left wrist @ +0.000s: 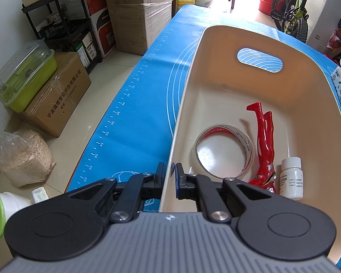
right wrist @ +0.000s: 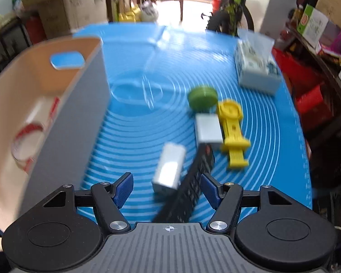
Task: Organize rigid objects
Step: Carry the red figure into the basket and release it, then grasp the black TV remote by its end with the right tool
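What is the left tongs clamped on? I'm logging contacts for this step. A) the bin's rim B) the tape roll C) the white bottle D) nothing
A: in the left wrist view the left tongs straddle the bin wall, one finger outside and one inside, closed on its rim, while the tape roll and bottle lie loose inside.

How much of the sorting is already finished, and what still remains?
Done: the bin holds a tape roll, a red figure and a white bottle. In hand: the left gripper clamps the bin's rim; the right gripper is open above a black remote, holding nothing. Left on the mat: the remote, two grey blocks, a green disc, a yellow tool and a tissue pack.
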`<state>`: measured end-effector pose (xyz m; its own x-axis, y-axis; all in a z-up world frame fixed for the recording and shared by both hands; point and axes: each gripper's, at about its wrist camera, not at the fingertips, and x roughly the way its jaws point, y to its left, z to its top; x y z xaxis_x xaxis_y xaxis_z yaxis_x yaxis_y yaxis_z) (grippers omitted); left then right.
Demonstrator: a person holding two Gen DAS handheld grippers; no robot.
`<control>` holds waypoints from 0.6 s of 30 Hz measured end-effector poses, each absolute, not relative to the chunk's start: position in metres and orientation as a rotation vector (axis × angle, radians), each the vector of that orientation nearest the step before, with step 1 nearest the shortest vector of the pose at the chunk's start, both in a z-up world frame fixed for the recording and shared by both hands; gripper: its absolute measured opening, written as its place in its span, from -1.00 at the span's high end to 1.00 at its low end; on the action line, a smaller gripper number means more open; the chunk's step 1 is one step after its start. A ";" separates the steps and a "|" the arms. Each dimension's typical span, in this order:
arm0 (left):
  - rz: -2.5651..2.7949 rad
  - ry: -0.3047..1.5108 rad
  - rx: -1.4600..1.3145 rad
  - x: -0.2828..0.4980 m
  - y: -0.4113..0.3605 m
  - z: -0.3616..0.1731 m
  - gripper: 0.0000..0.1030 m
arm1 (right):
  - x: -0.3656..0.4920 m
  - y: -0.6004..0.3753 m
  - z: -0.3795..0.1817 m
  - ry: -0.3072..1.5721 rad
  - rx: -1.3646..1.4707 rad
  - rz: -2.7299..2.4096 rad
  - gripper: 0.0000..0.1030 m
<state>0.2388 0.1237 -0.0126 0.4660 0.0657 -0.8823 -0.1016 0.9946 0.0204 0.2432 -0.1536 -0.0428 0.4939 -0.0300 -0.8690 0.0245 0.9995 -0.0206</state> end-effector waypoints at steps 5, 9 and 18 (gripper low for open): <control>0.103 1.081 -0.036 0.239 0.124 -0.013 0.79 | 0.242 -0.154 -0.066 1.114 -0.008 -0.059 -0.40; 0.103 1.081 -0.036 0.239 0.124 -0.013 0.79 | 0.242 -0.157 -0.079 1.146 -0.001 -0.090 -0.37; 0.103 1.082 -0.038 0.239 0.123 -0.013 0.79 | 0.236 -0.170 -0.083 1.146 0.075 -0.118 -0.08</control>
